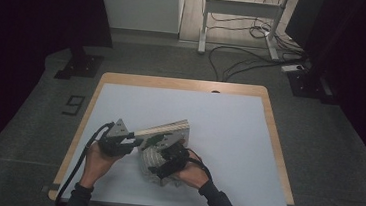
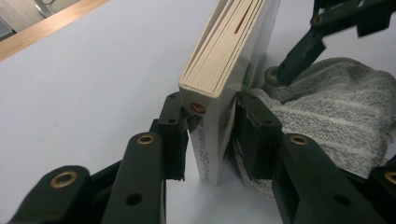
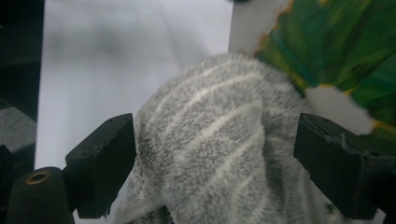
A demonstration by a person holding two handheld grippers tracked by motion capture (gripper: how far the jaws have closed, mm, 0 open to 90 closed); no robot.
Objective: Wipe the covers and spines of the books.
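Left gripper [image 2: 208, 135] pinches the upright book [image 2: 224, 74]; right gripper [image 3: 215, 163], angled in low, apparently straddles the towel [image 3: 219, 140], jaws spread.

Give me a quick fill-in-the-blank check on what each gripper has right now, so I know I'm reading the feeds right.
1. The left gripper is clamped on the spine end of a ____.
2. The book stands on its ____ rather than lying flat.
3. The grey striped towel sits between the ____ jaws of the right gripper.
4. The towel lies bunched on the ____ table surface.

Missing words: book; edge; open; white
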